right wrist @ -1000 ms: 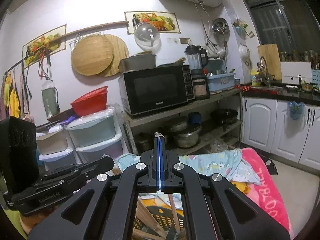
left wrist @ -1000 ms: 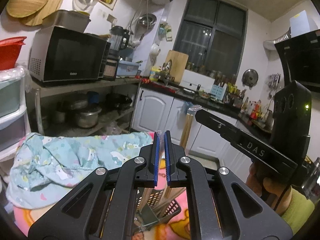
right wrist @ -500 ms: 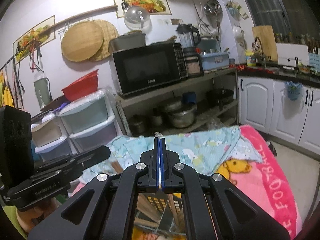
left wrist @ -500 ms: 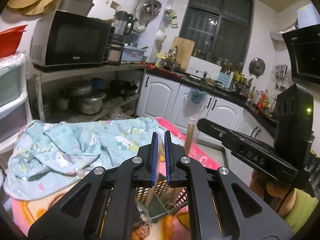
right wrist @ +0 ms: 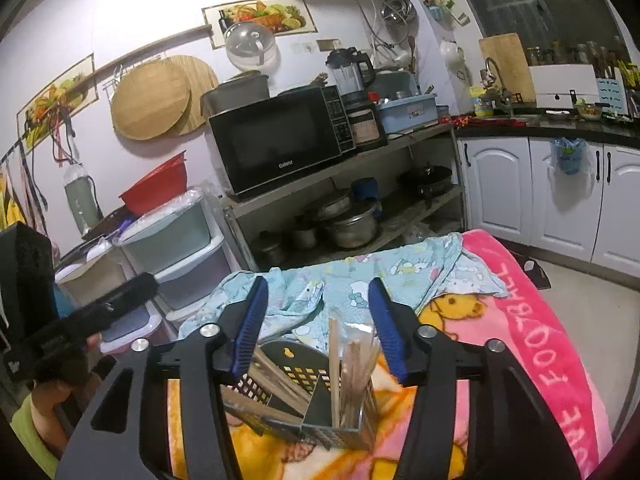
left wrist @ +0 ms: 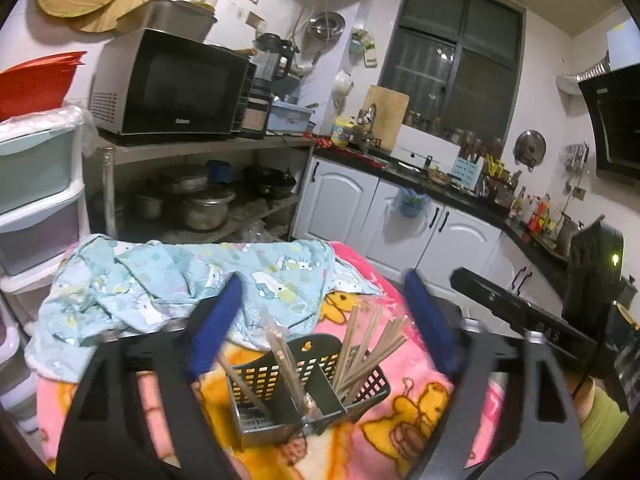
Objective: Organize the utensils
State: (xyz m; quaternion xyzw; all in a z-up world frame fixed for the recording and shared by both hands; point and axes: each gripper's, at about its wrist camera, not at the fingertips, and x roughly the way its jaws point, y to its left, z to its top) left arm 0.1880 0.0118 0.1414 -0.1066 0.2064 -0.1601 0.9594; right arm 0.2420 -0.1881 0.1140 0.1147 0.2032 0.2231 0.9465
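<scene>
A: Where is the utensil holder (left wrist: 308,384) sitting?

B: It is sitting on the pink blanket (left wrist: 416,404), toward its near edge, just in front of the blue patterned cloth (left wrist: 180,284). Wooden chopsticks (left wrist: 360,356) are leaning in both of its compartments.

A: And what are the two grippers doing?

B: The left gripper (left wrist: 320,324) has just been opening; its blue pads are standing wide apart above the holder and are pinching nothing. The right gripper (right wrist: 320,328) has also just been opening. Its pads are spread on either side of the chopsticks (right wrist: 352,376), and they are not pressing on them
</scene>
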